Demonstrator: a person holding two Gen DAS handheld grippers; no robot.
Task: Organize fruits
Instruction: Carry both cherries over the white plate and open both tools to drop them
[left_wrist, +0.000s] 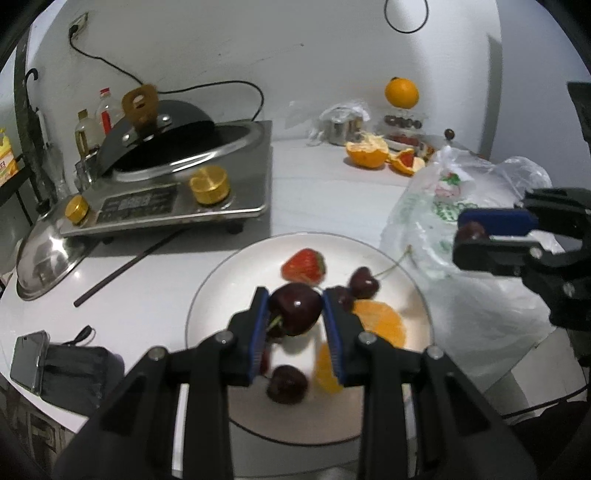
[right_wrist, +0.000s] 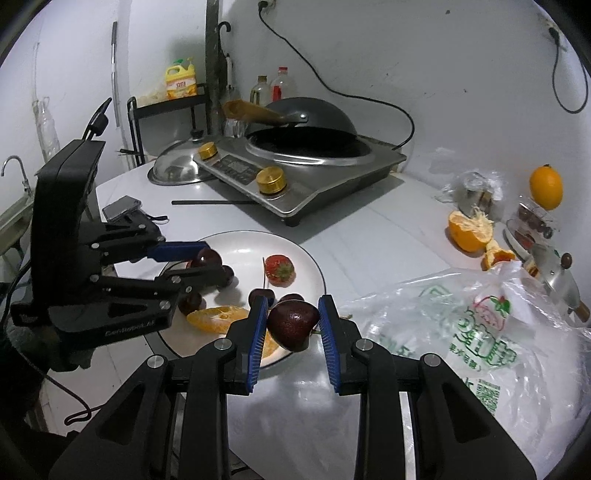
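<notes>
- The left gripper has its two blue-padded fingers closed narrowly on a dark cherry, held above the near middle of the white plate. A green stem bit shows at the cherry's lower left.
- The right gripper also carries a dark cherry between its pads. The left pad touches it; a thin gap seems to show at the right pad, so the hold looks light, though I cannot tell for sure.
- That second cherry hangs over the plate's near right rim, just beside the crumpled plastic bag lying to the right.
- On the plate lie a strawberry at the far side, loose cherries, one with a long stem, and orange slices near the right.
- The relation that counts: both held cherries sit straight between their fingers, above the plate, so each only needs to go down. The left one is nearer the plate's middle; the right one is close to the rim and could roll off toward the bag.
- A whole orange and peeled orange halves wait far right, well apart from both grippers.
</notes>
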